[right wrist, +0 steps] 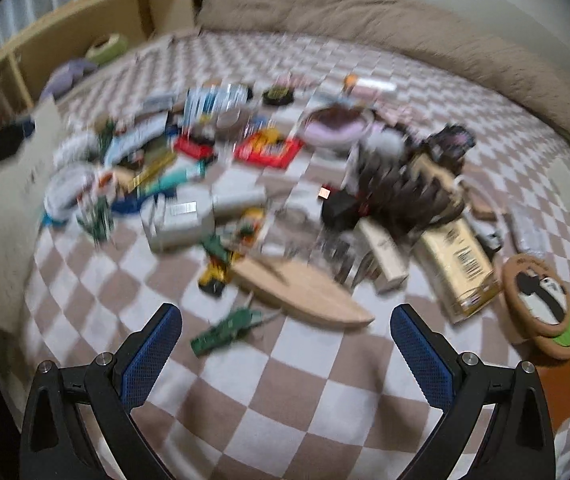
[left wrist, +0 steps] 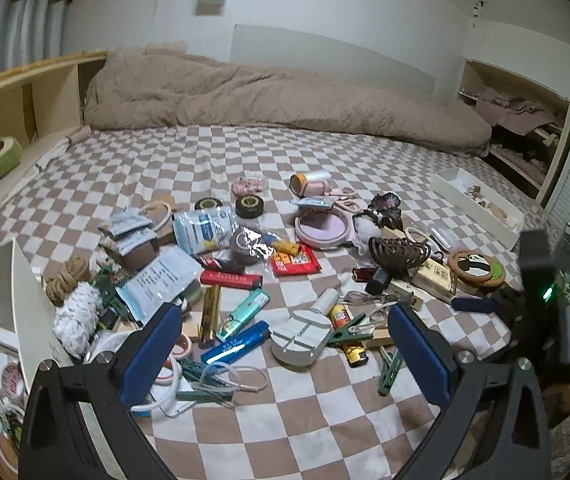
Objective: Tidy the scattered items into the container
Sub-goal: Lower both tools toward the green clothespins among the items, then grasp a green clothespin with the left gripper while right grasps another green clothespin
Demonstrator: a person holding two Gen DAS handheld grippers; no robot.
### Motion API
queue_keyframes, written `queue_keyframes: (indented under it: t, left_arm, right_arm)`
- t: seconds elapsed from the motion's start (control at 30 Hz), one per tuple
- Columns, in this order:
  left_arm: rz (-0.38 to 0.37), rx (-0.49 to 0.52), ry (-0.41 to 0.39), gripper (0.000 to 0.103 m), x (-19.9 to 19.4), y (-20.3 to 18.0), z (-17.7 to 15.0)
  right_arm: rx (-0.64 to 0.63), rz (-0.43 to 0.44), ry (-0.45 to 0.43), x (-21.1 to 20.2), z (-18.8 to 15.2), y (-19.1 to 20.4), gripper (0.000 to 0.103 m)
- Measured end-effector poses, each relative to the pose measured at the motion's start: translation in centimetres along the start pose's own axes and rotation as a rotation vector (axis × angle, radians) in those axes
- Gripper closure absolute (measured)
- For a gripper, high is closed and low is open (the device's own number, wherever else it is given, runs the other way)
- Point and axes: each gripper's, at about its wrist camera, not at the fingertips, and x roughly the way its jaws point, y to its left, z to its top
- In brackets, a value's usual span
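Left gripper [left wrist: 285, 344]: blue-padded fingers spread wide, nothing between them, hovering above the brown-and-white checkered bed sheet [left wrist: 285, 420]. Right gripper [right wrist: 285, 344]: blue-padded fingers likewise spread wide and empty; right wrist view smeared by motion blur, fine detail unreadable. Scattered items spread across the middle of the sheet. Near the left gripper: blue cylindrical lighter [left wrist: 235, 343], mint-green lighter [left wrist: 243, 314] just beside it, gold rectangular lighter [left wrist: 209, 314] to the left, red lighter [left wrist: 231, 279] farther off, round white slotted plastic piece [left wrist: 301, 334] between the fingers' line of sight, dark green plastic clothespin [left wrist: 351, 330] touching a yellow lighter [left wrist: 355, 354]. Farther: round pink compact case [left wrist: 323, 228], red snack packet [left wrist: 295, 260], two black round tins with gold lids [left wrist: 229, 205], brown plastic claw hair clip [left wrist: 399, 250]. Right side: round panda-print coaster with wooden rim [left wrist: 477, 266], also seen at the right of the right wrist view [right wrist: 541, 294]. Flat pointed wooden board [right wrist: 305, 296] and a green clothespin [right wrist: 225, 332] just beyond the right gripper. Containers: white rectangular tray [left wrist: 465, 200] at the far right of the sheet, holding a few small pieces; white box wall [left wrist: 29, 312] at near left, with assorted items beside it. Beige fluffy blanket [left wrist: 265, 92] rolled along the far edge of the bed.
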Motion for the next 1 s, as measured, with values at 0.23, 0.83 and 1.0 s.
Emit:
queue_keyframes:
  t: [0.23,0.83,1.0]
  left_arm:
    - [0.04,0.053,0.058,0.0,1.9,-1.9,-1.4]
    - [0.234,0.084,0.199,0.0,7.0,-1.2,-4.9]
    - [0.247,0.015,0.25,0.0,8.1,0.6,-5.6]
  right_arm:
    - [-0.062,0.035,0.072,2.1,-1.8,1.1,0.0]
    - [-0.109,0.021,0.008,3.8,-3.9,1.0,0.0]
    - [-0.104,0.004,0.008,4.1,-3.8,1.4,0.0]
